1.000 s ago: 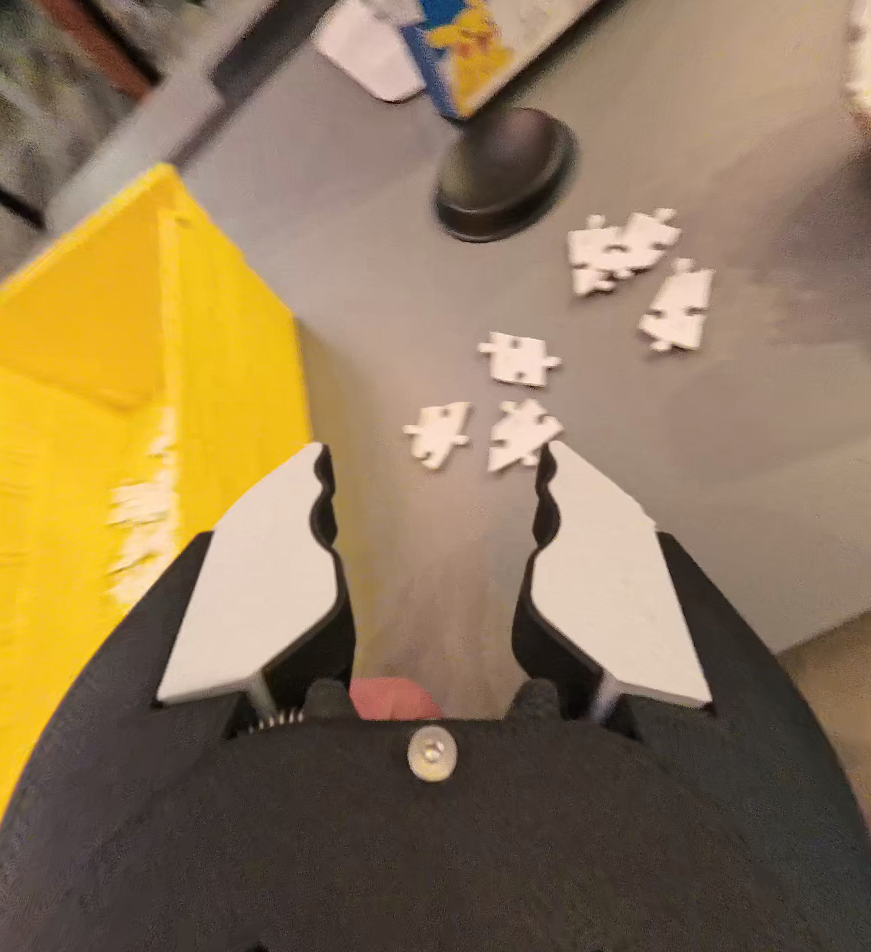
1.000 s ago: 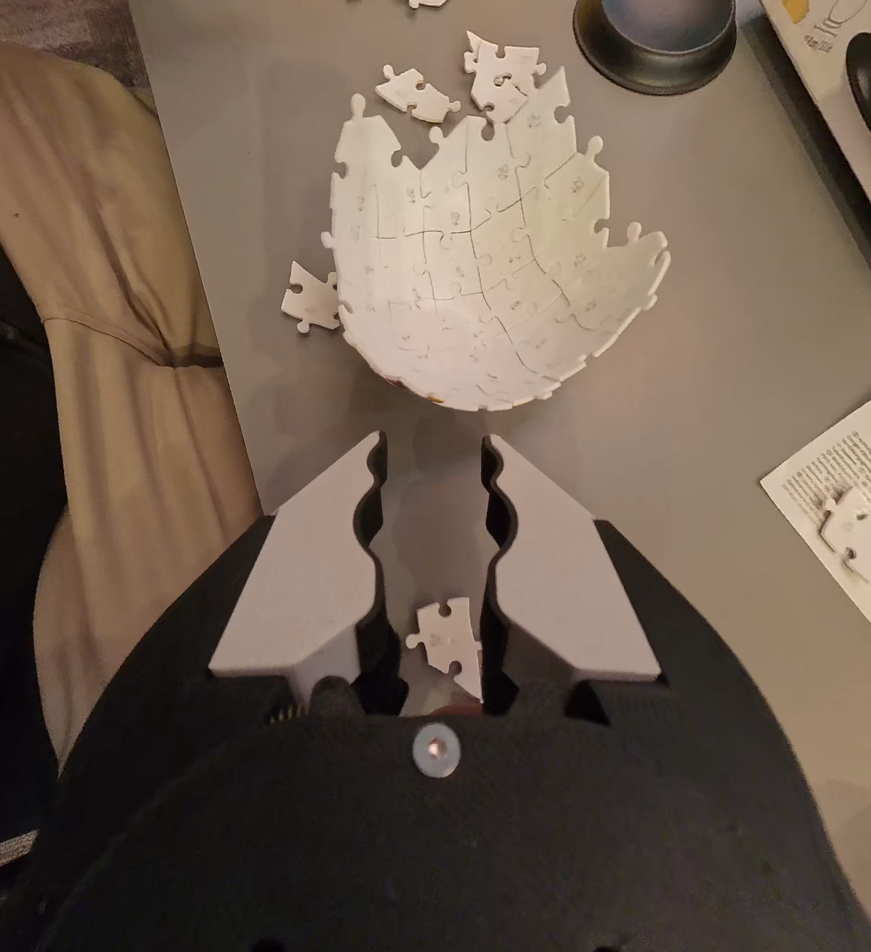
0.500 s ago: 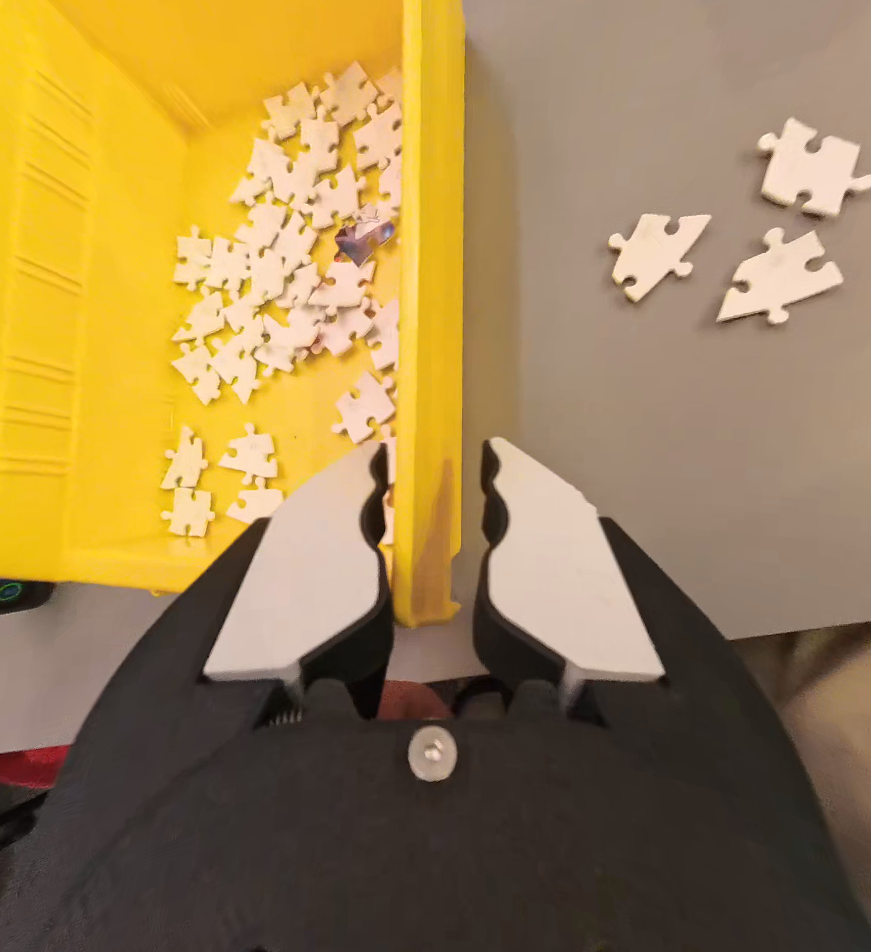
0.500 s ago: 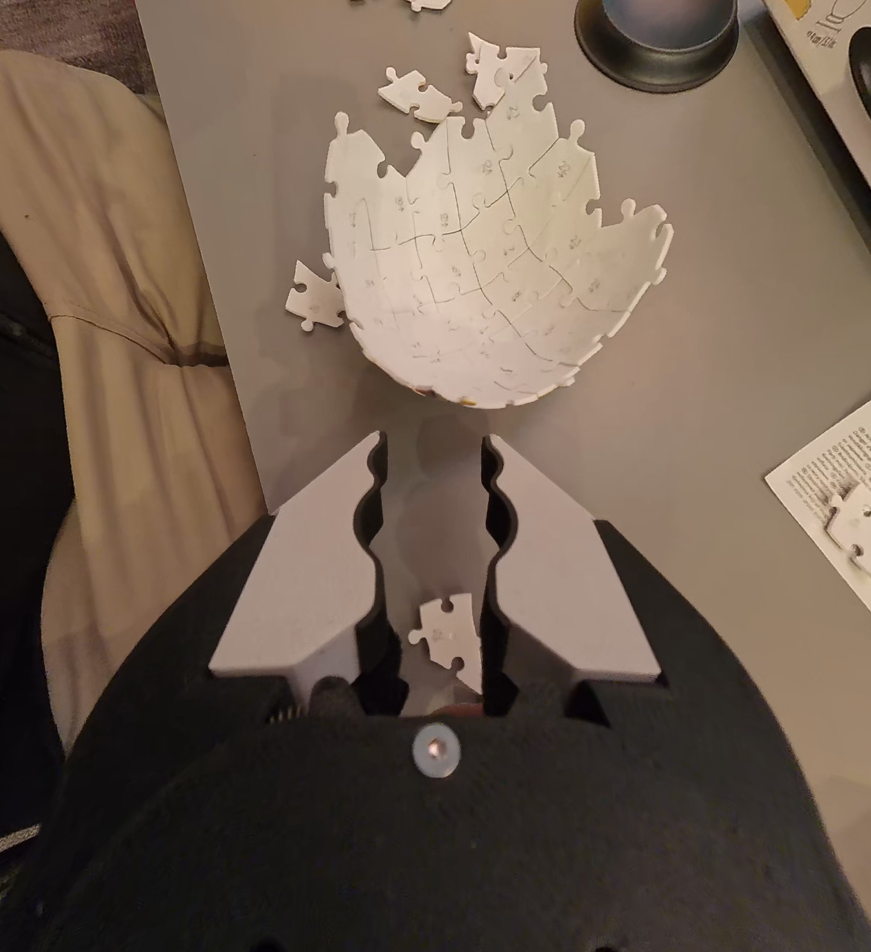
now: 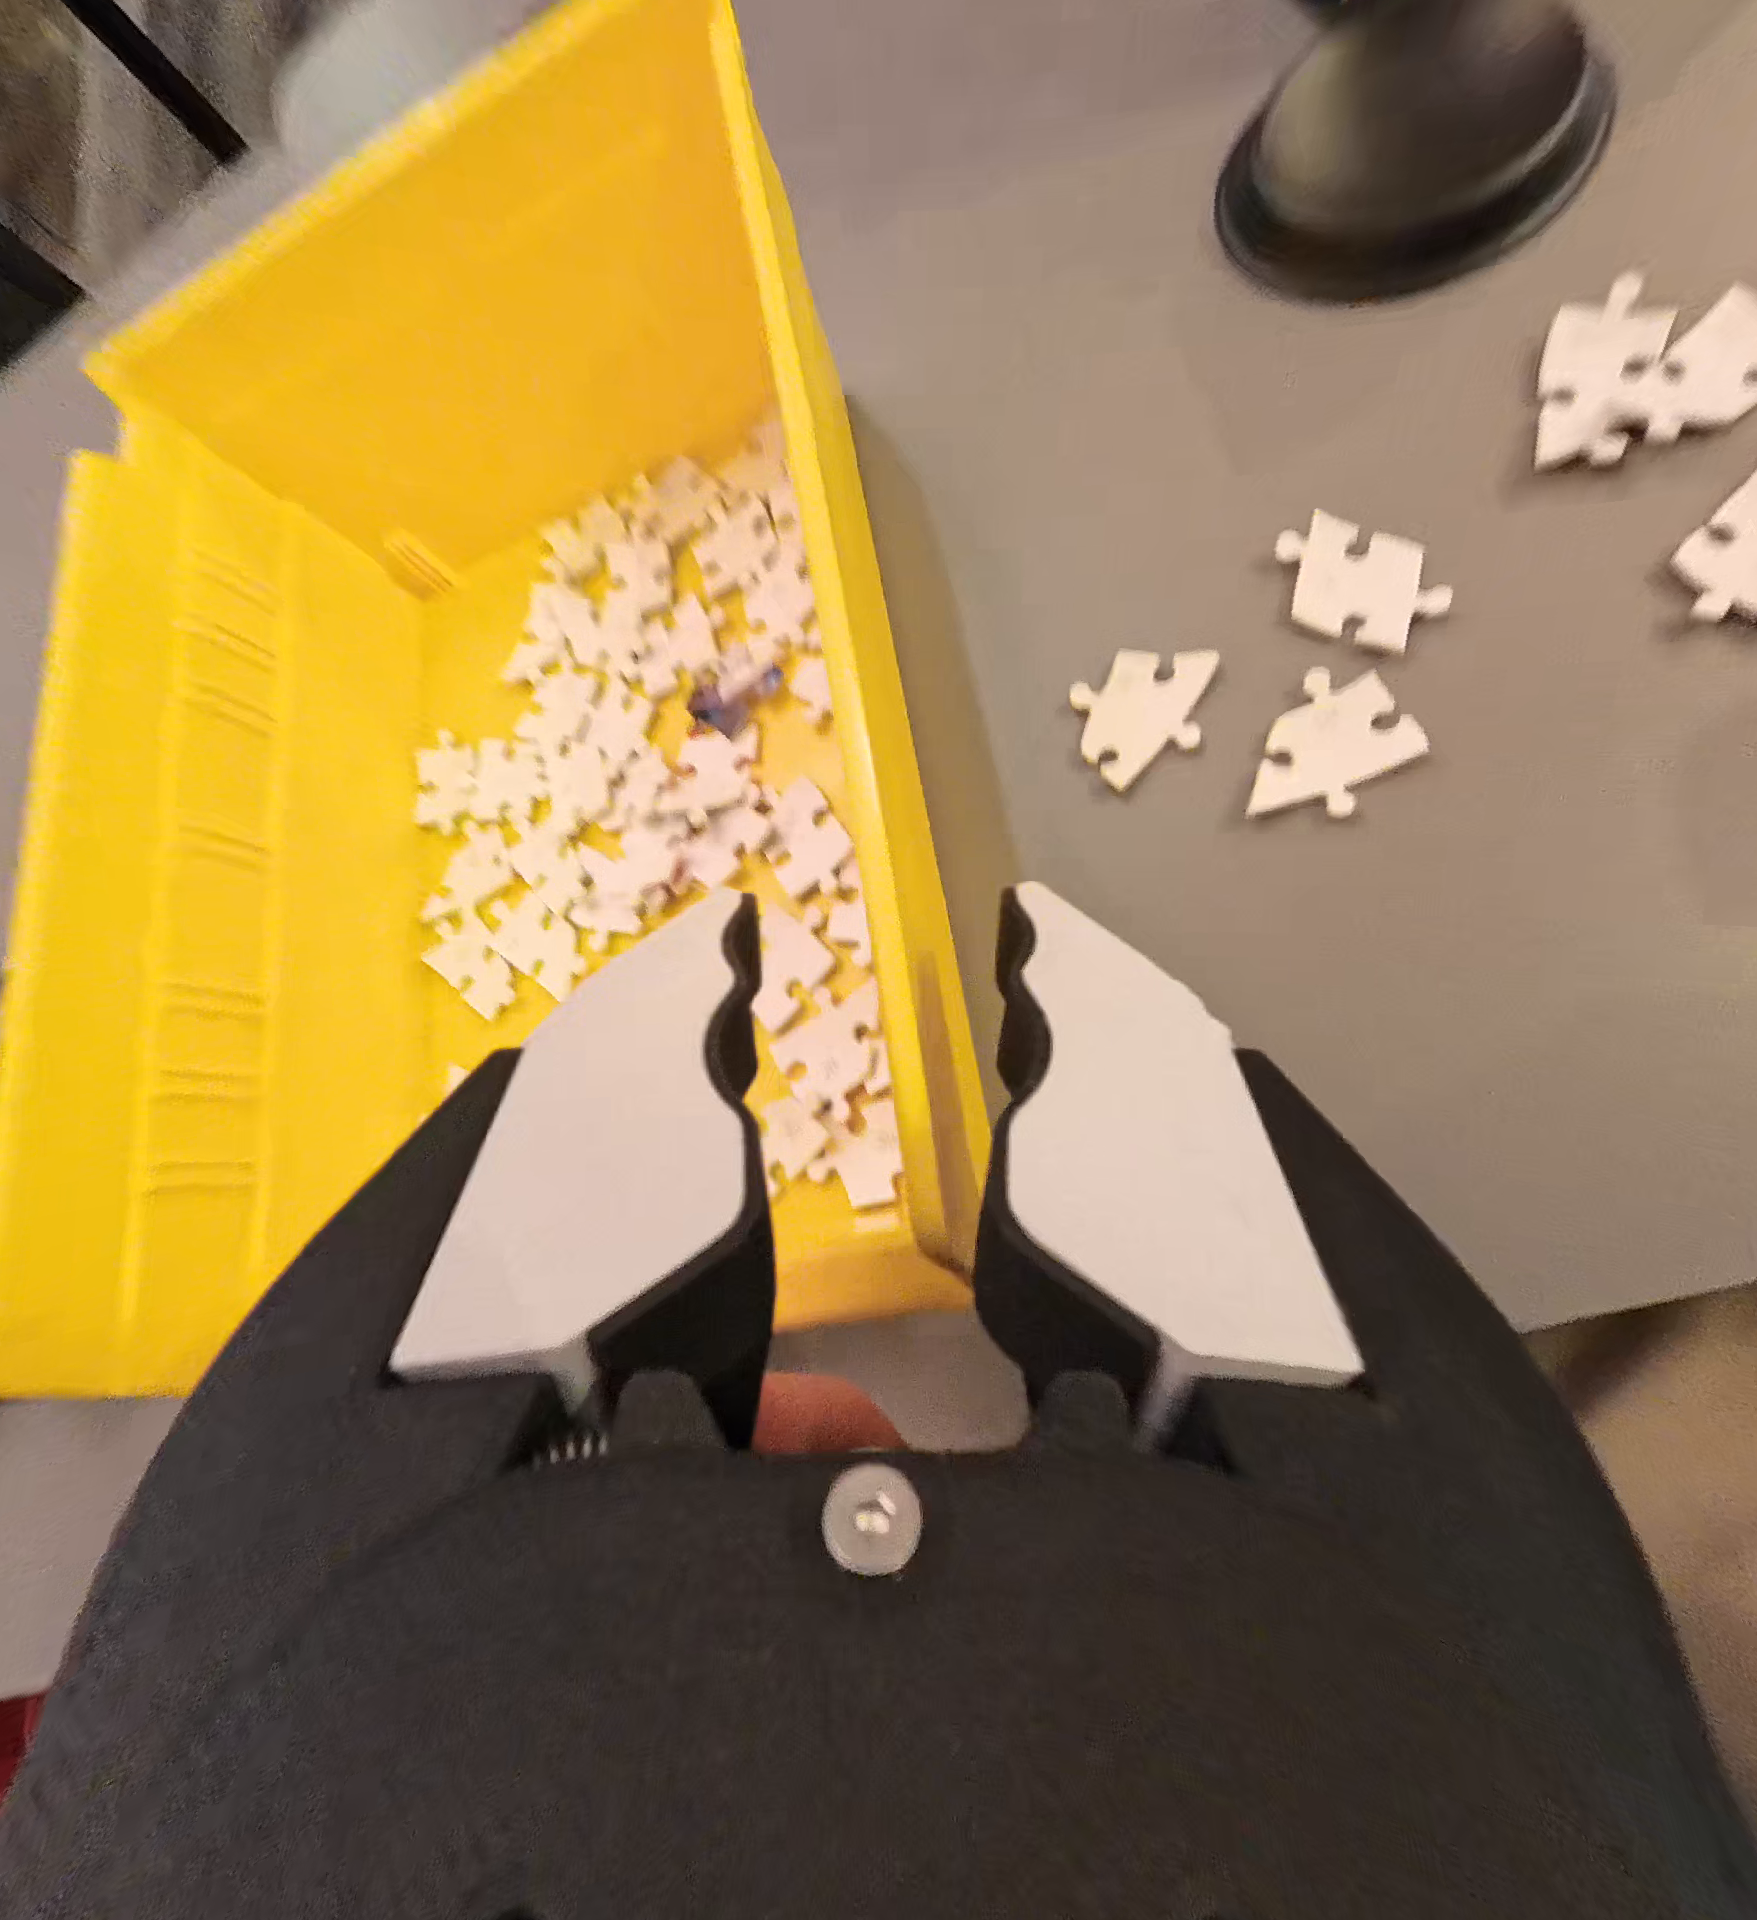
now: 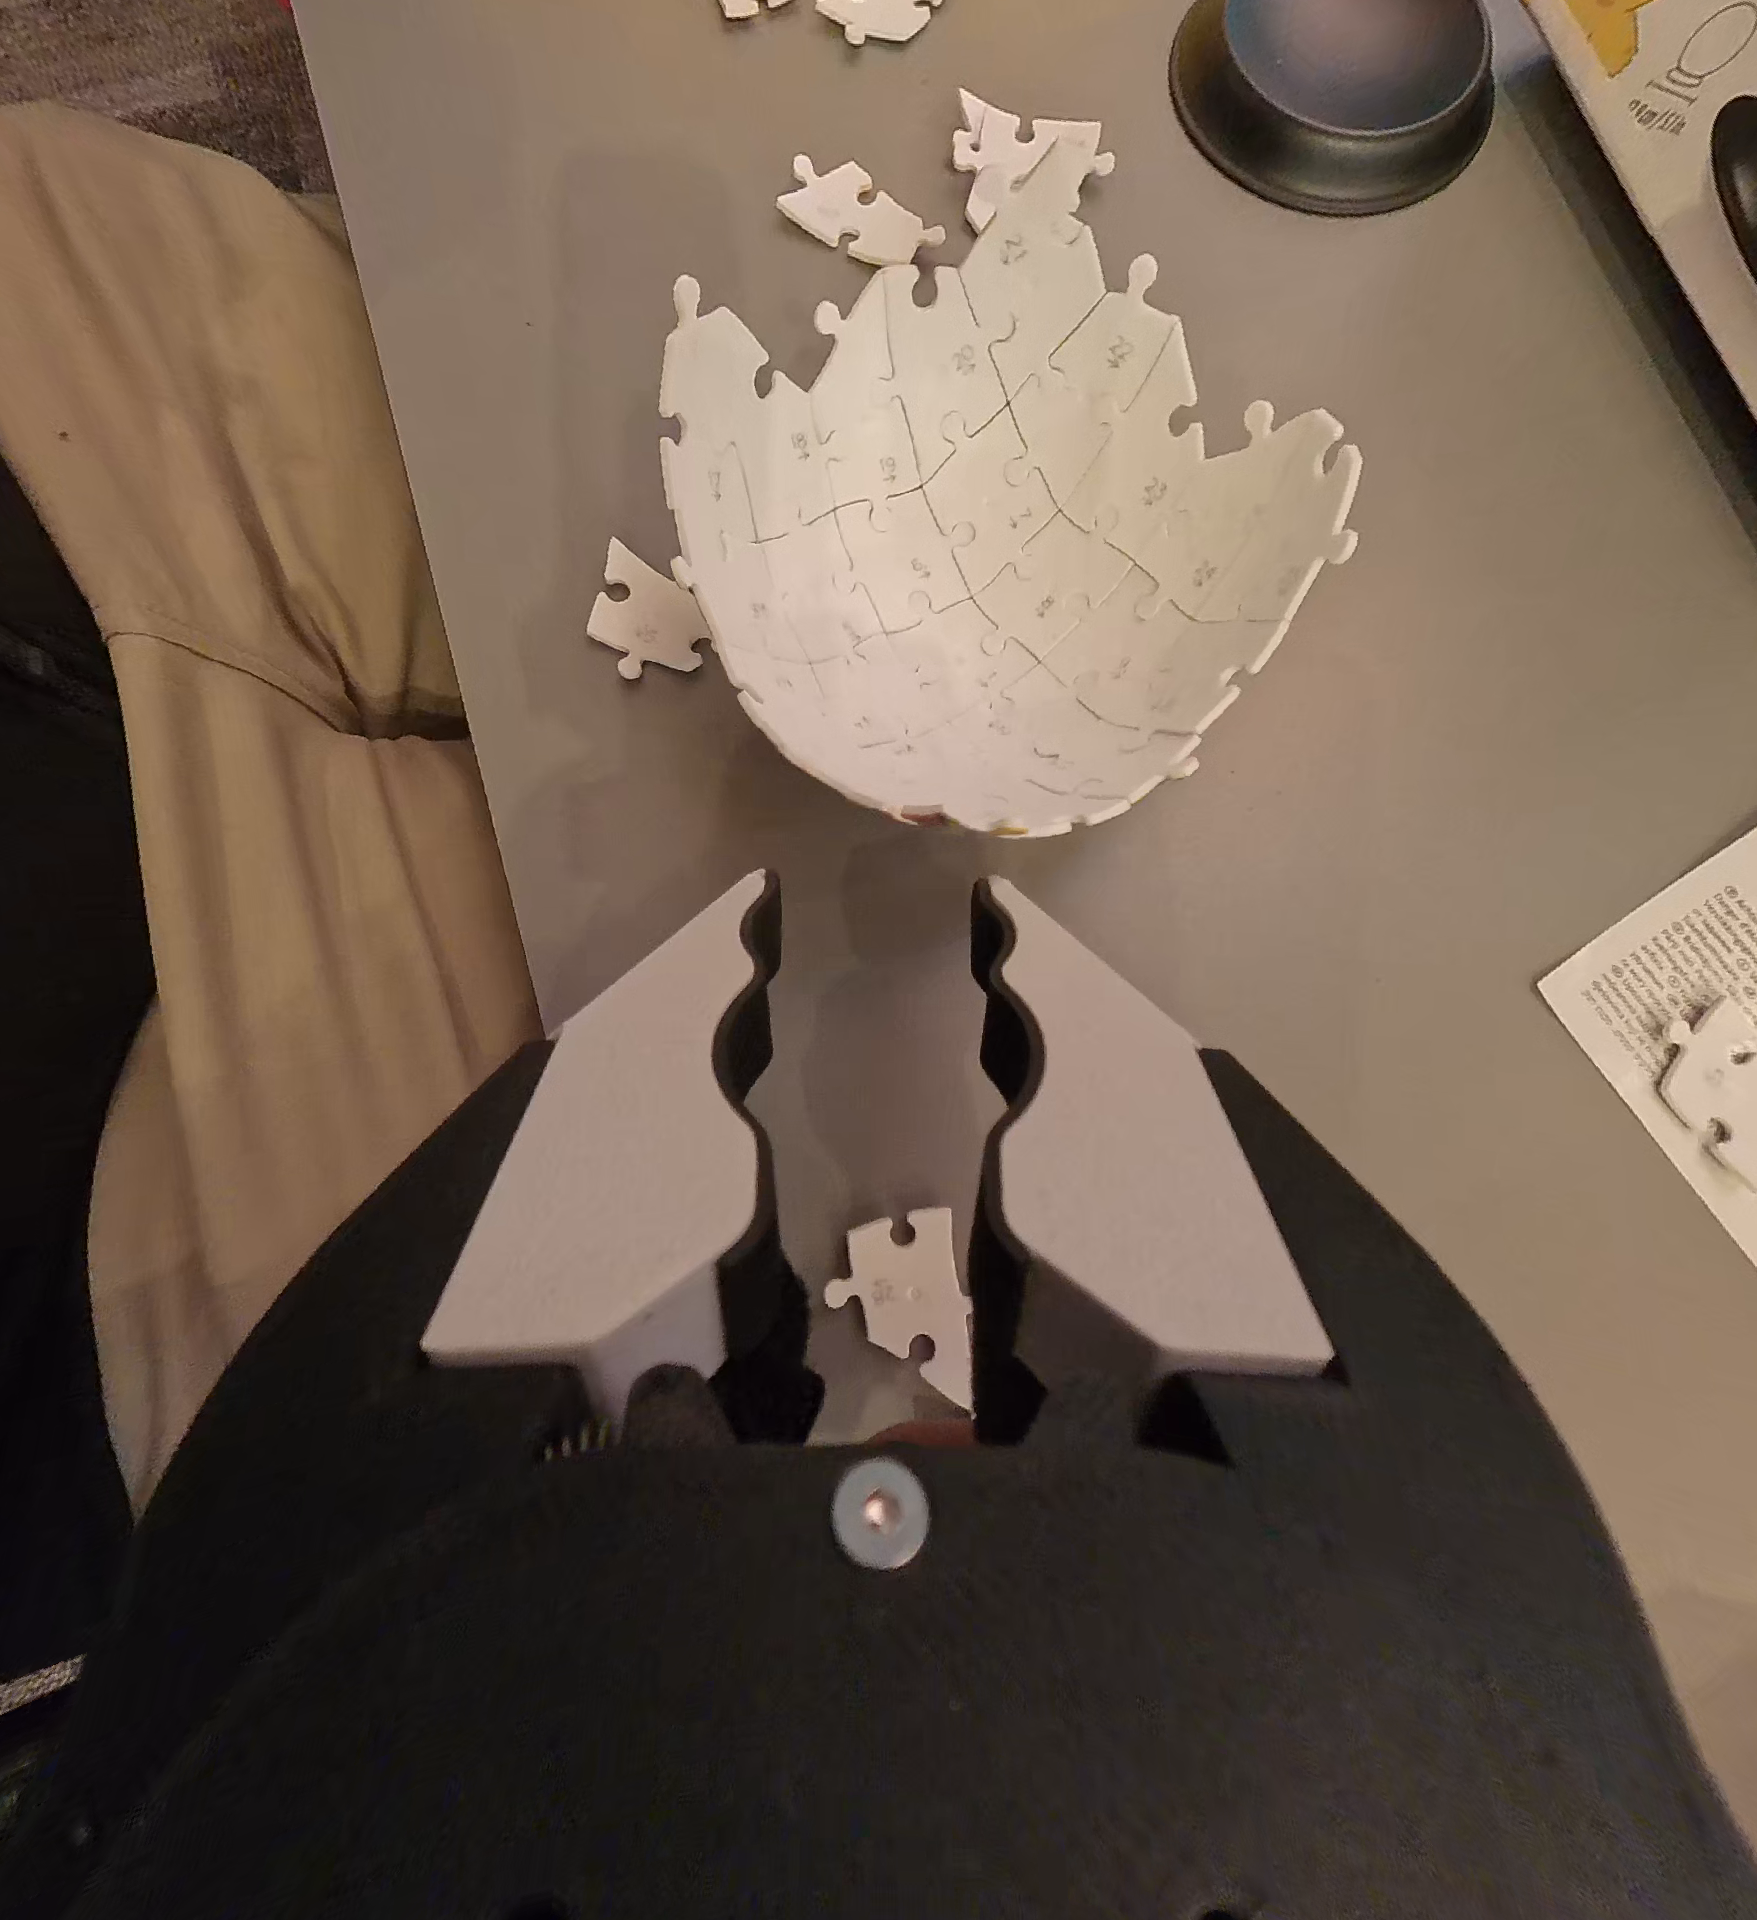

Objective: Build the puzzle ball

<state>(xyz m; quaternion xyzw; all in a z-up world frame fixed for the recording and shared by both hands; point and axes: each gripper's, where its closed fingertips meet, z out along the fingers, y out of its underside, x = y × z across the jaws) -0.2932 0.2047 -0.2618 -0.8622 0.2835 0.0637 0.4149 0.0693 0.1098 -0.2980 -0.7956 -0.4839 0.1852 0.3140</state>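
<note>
Grey worktop (image 6: 1373, 727) carries everything, a beige cloth (image 6: 230, 623) hanging past its edge. On it stands a yellow bin (image 5: 230, 831) heaped with white puzzle pieces (image 5: 645, 779); the left claw (image 5: 874, 914) hovers over the bin's near wall, jaws parted and empty. Before the right claw (image 6: 874, 894) lies the half-built puzzle ball (image 6: 999, 561), an open white shell, hollow side up. That claw stands narrowly apart above a loose piece (image 6: 905, 1299); whether it touches the piece, I cannot tell.
</note>
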